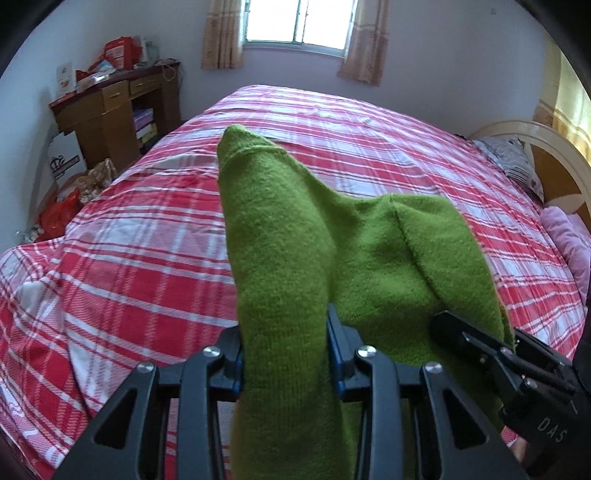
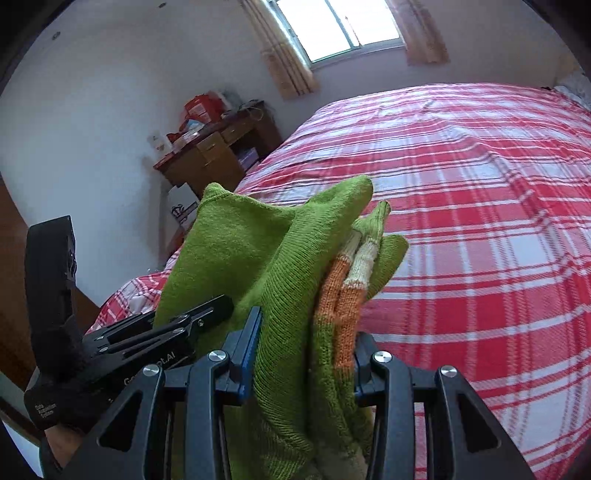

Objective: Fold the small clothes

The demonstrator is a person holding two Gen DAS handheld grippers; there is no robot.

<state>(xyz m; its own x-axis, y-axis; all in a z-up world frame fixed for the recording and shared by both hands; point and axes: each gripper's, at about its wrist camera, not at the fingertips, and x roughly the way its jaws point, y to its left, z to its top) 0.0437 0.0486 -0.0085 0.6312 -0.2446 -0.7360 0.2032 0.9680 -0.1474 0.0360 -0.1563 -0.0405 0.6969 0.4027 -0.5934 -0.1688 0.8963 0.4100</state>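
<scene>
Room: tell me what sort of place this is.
A bedroom in a home, most likely. A bed with a red plaid cover fills the view, with a pillow by its headboard, a cluttered wooden desk in the corner and a curtained window behind.

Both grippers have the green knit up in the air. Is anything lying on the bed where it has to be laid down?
Nothing visible. The left gripper and right gripper both clamp the green knit, and the plaid bedspread ahead shows bare. The patch directly under the garment is hidden.
</scene>
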